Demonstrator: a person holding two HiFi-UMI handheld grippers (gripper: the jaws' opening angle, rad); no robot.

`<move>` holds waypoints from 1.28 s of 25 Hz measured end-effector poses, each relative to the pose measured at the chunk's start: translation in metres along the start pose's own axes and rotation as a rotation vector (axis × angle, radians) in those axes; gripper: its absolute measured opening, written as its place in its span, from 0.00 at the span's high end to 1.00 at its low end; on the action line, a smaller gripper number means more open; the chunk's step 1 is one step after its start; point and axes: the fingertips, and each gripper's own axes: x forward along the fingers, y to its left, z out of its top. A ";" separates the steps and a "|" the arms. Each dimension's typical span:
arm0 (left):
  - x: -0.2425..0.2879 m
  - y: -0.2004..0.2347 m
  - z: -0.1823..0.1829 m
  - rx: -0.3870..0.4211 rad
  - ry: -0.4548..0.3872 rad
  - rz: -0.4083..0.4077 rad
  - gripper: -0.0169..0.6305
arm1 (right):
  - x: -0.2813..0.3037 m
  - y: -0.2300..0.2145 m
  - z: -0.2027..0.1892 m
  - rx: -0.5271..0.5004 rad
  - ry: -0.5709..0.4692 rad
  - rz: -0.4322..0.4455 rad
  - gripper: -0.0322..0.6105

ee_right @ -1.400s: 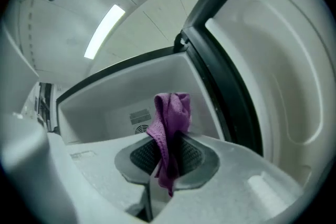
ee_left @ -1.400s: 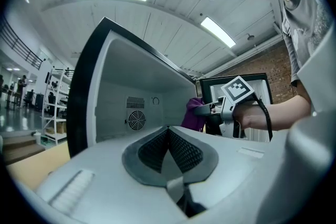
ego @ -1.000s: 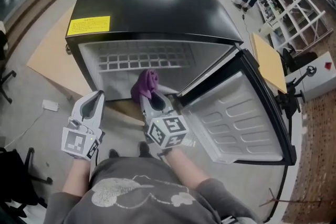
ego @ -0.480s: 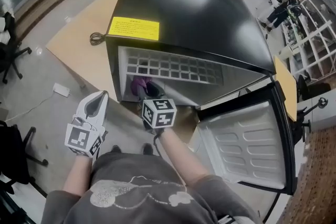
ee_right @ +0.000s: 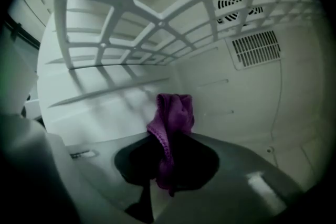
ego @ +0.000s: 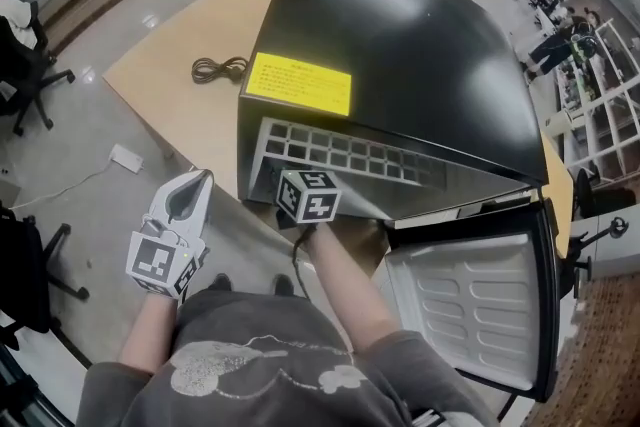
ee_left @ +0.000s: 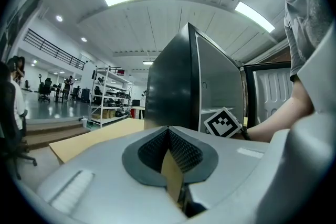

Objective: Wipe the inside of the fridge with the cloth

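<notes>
Half of right gripper (ee_right: 167, 162) hidden inside fridge (ego: 400, 25), jaws clamping cloth (ee_right: 173, 115)

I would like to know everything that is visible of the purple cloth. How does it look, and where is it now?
The purple cloth looks soft, with a stitched edge. It is bunched and folded, pinched between the shut tongs of the right gripper. One lump stands above the tips and a short tail hangs below. It is inside the fridge, under the white grid shelf. Whether it touches a wall cannot be told. The head view does not show it.
</notes>
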 end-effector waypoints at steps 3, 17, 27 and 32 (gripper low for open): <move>0.000 -0.002 0.000 -0.002 -0.003 0.005 0.95 | -0.007 0.009 -0.002 0.003 -0.007 0.043 0.89; 0.007 -0.048 -0.011 -0.038 0.011 -0.025 0.95 | -0.080 0.059 -0.024 -0.083 0.040 0.233 0.89; 0.018 -0.064 -0.018 -0.006 0.029 -0.038 0.95 | -0.018 0.003 -0.048 -0.127 0.220 0.067 0.89; 0.022 -0.073 -0.021 -0.009 0.037 -0.053 0.95 | -0.021 -0.034 -0.056 -0.156 0.290 -0.041 0.89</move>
